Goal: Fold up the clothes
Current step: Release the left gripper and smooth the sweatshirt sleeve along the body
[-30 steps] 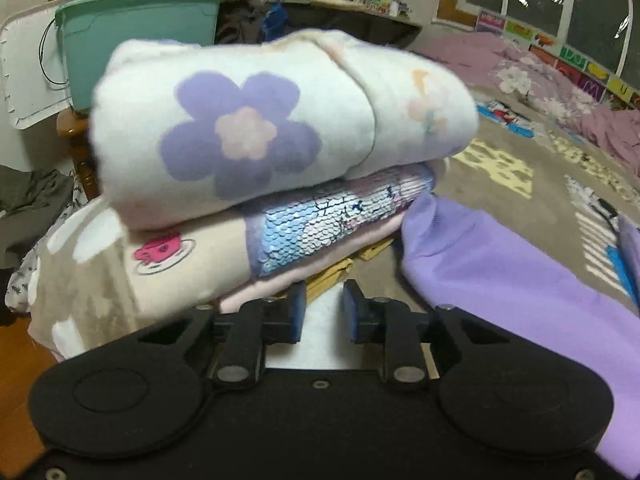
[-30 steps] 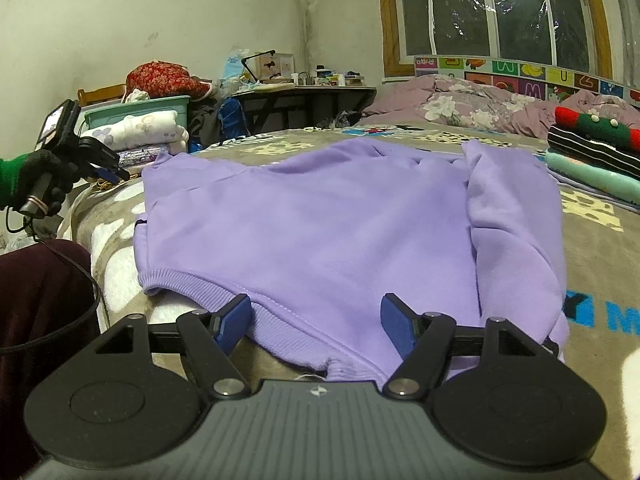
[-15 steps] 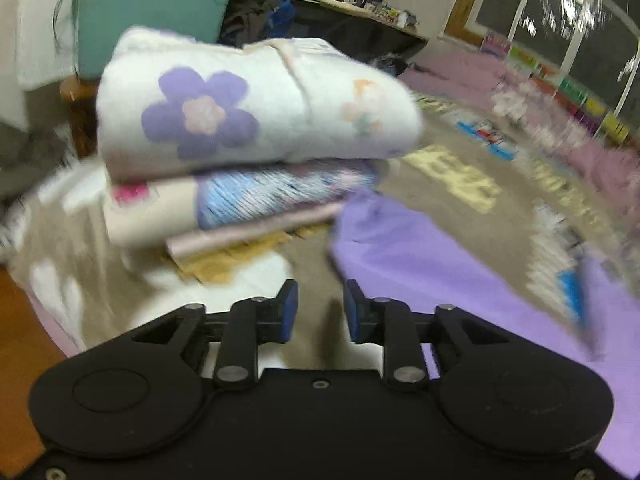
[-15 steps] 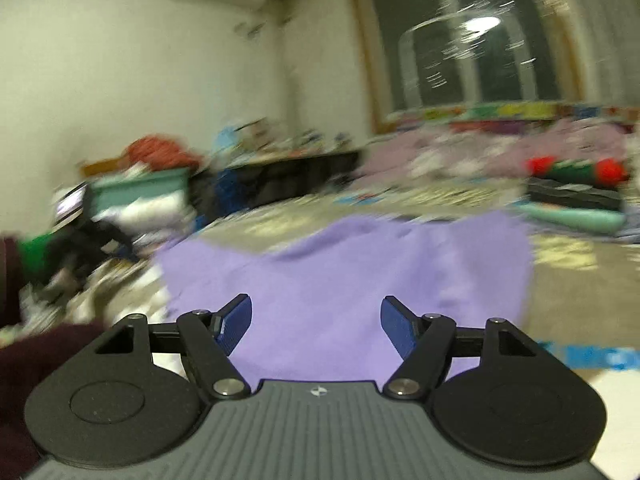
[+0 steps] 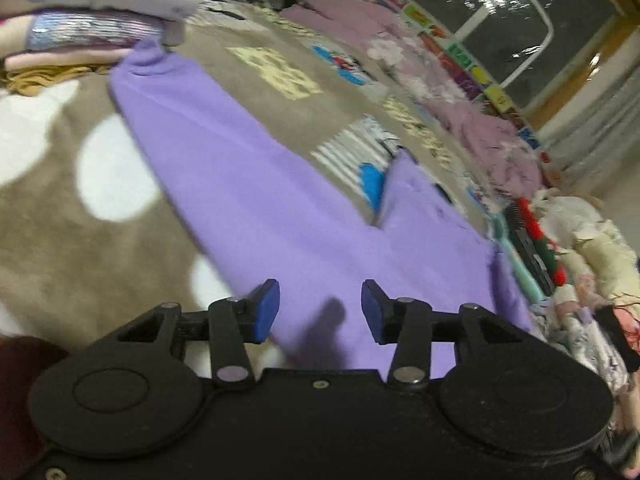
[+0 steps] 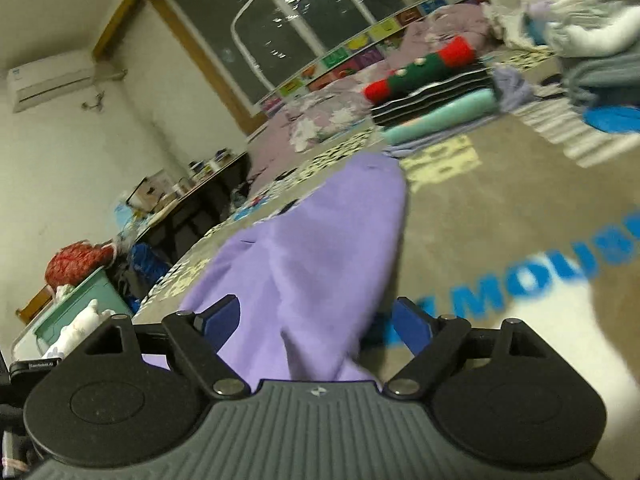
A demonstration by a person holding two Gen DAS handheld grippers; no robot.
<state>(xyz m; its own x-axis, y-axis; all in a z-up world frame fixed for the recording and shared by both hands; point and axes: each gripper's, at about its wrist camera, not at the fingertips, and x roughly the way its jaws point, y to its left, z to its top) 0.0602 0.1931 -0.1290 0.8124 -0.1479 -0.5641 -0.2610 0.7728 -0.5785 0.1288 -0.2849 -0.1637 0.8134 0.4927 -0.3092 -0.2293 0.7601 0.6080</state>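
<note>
The purple top lay spread flat on the patterned blanket, one sleeve running up toward the near pile at the bed's edge and just reaching its foot. No fold showed in it yet; it looked smoothed out and ready, so by my reading this garment stood at the very start of its folding.

The left gripper hung over the top's lower part, its jaws having just been opening, now standing apart with only cloth lying beneath them and nothing pinched. The right gripper sat low at the other side, its jaws likewise just widened and standing well apart, a ridge of purple cloth rising between them without either pad visibly pressing it.

Further out, finished work was plain: the near pile held several folded pieces under a flowered one, and a second pile of striped, red and teal pieces sat well apart across the blanket. Beyond that a loose heap of pale clothes remained, seemingly unfolded, so a fair share of the task looked left.
</note>
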